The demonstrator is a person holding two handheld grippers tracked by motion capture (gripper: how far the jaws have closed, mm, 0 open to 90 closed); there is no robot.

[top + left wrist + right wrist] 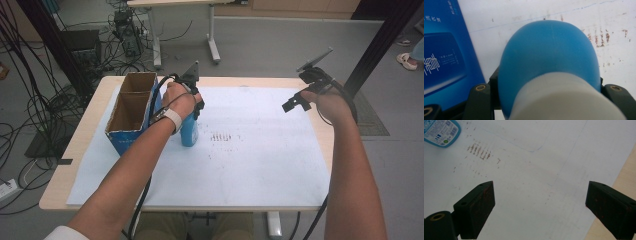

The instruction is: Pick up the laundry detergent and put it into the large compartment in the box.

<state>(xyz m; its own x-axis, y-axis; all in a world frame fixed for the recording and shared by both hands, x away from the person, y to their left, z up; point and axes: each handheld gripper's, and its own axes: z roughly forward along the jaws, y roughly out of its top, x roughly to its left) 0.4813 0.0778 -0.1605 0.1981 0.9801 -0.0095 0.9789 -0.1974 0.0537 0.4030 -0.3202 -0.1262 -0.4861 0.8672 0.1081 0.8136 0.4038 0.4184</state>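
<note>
A blue bottle [189, 132] with a white cap [564, 100] stands upright on the white sheet [260, 160], right beside the box [131, 107]. My left gripper [196, 107] is shut on the bottle's upper part, and in the left gripper view its black fingers [480, 100] press on both sides of the blue body [549, 55]. My right gripper [295, 102] hovers over the sheet's far right with its jaws wide apart and nothing between them [540, 207]. The bottle's labelled lower end [440, 131] sits in the top left corner of the right gripper view.
An open cardboard box with blue printed sides [446, 55] and two compartments stands at the table's left. Brown smudges [222, 137] mark the sheet's middle. The wooden table edge [624, 180] lies just right of the right gripper. Cables and table legs are on the floor beyond.
</note>
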